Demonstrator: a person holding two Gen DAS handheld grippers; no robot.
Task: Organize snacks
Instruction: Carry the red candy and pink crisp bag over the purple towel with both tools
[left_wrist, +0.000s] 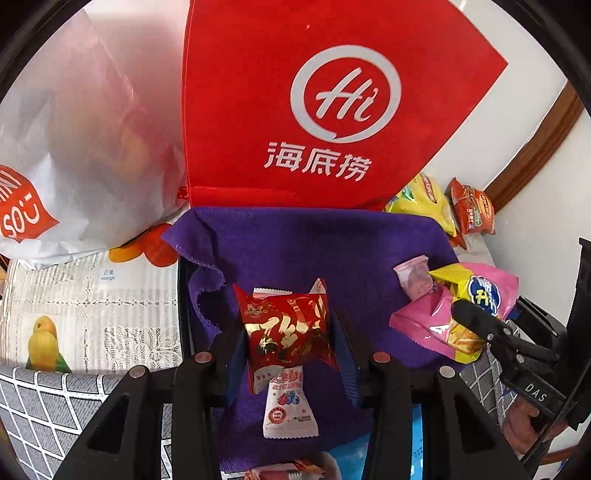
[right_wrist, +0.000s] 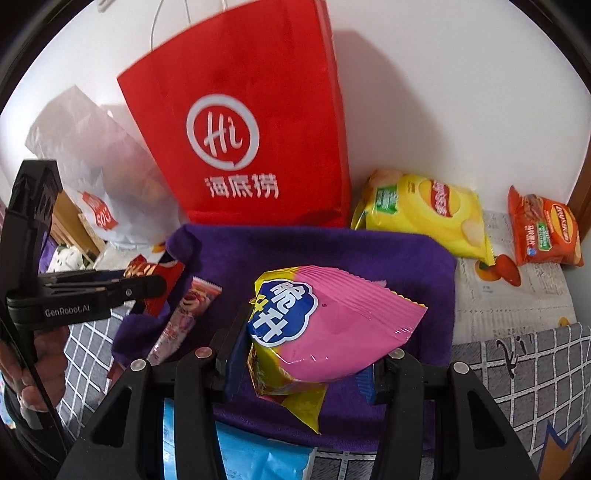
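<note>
Two snacks are in your grip, one per hand. Your left gripper (left_wrist: 288, 343) is clamped on a red pack (left_wrist: 286, 328), its blue pads pressing the pack's sides, over a purple cloth (left_wrist: 295, 243). Under the pack a white candy (left_wrist: 290, 406) lies on the cloth. Your right gripper (right_wrist: 303, 354) is clamped on a pink-and-yellow bag (right_wrist: 325, 332), held tilted over the same cloth (right_wrist: 332, 251). In the left view that bag (left_wrist: 454, 314) hangs to the right, with a small pink packet (left_wrist: 415, 278) just behind it on the cloth. In the right view a long pink packet (right_wrist: 184, 314) lies on the cloth's left part, near your left gripper. A red tote (right_wrist: 243, 129) stands behind the cloth against the wall, a white plastic bag (right_wrist: 92, 166) to its left. Right of the tote, a yellow chip bag (right_wrist: 424, 218) and an orange chip bag (right_wrist: 543, 232) lie by the wall, apart from each other.
</note>
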